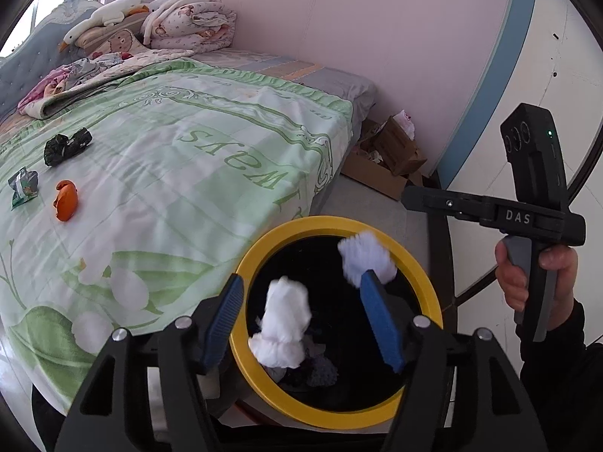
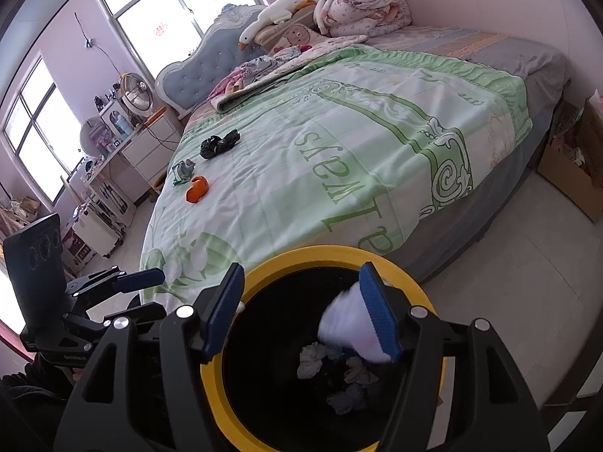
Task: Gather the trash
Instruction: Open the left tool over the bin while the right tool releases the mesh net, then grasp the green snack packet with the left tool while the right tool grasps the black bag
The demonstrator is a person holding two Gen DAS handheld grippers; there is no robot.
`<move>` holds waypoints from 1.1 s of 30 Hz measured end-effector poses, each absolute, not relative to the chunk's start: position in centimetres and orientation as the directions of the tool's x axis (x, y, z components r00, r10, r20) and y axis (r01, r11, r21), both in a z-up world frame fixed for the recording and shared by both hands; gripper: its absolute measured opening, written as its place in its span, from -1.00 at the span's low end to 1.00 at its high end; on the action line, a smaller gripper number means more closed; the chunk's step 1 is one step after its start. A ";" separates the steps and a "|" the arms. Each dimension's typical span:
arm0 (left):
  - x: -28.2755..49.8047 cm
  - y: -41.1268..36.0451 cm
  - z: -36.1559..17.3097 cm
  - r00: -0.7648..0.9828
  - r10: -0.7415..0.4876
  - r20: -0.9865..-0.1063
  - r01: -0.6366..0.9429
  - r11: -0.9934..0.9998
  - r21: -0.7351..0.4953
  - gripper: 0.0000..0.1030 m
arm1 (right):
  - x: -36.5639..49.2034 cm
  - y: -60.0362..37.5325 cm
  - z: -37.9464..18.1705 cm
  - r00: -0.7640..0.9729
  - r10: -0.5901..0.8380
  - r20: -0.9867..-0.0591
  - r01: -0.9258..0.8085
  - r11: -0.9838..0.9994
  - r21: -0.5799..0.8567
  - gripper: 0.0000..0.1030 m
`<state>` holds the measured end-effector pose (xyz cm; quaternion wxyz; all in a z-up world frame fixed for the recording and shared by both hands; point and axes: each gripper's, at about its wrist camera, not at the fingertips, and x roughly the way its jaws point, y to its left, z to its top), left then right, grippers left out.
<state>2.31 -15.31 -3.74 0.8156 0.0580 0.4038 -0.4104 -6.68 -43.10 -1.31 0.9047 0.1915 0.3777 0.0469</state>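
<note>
A yellow-rimmed black bin [image 1: 264,248] stands at the foot of the bed; it also shows in the right wrist view [image 2: 301,254]. My left gripper [image 1: 301,320] is open above it, and a white tissue wad [image 1: 284,324] falls free between its fingers. A second white wad [image 1: 367,258], blurred, drops by the right finger. My right gripper [image 2: 301,312] is open over the bin, a blurred white wad [image 2: 348,326] beside its right finger. On the bed lie an orange peel [image 1: 66,201], a crumpled wrapper [image 1: 24,186] and a black bag [image 1: 68,147].
The green bedspread [image 1: 211,158] covers the bed, with bedding and a plush goose [image 1: 101,19] at the head. Cardboard boxes [image 1: 388,154] sit on the floor by the wall. A white dresser with a fan [image 2: 135,94] stands left of the bed.
</note>
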 end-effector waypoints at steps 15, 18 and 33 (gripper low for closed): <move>4.5 -12.6 -2.9 0.414 -0.617 -0.669 0.665 0.707 -0.240 0.45 | -4.8 -42.9 -0.6 0.745 0.223 -0.628 0.047 0.923 0.383 0.18; 5.5 -11.3 -2.6 0.449 -0.607 -0.655 0.641 0.730 -0.237 0.48 | -3.7 -42.5 -0.4 0.755 0.233 -0.613 0.030 0.921 0.388 0.20; 11.3 -3.0 -2.1 0.597 -0.497 -0.630 0.465 0.854 -0.233 0.53 | 5.5 -38.1 -0.9 0.734 0.308 -0.605 -0.059 0.917 0.395 0.27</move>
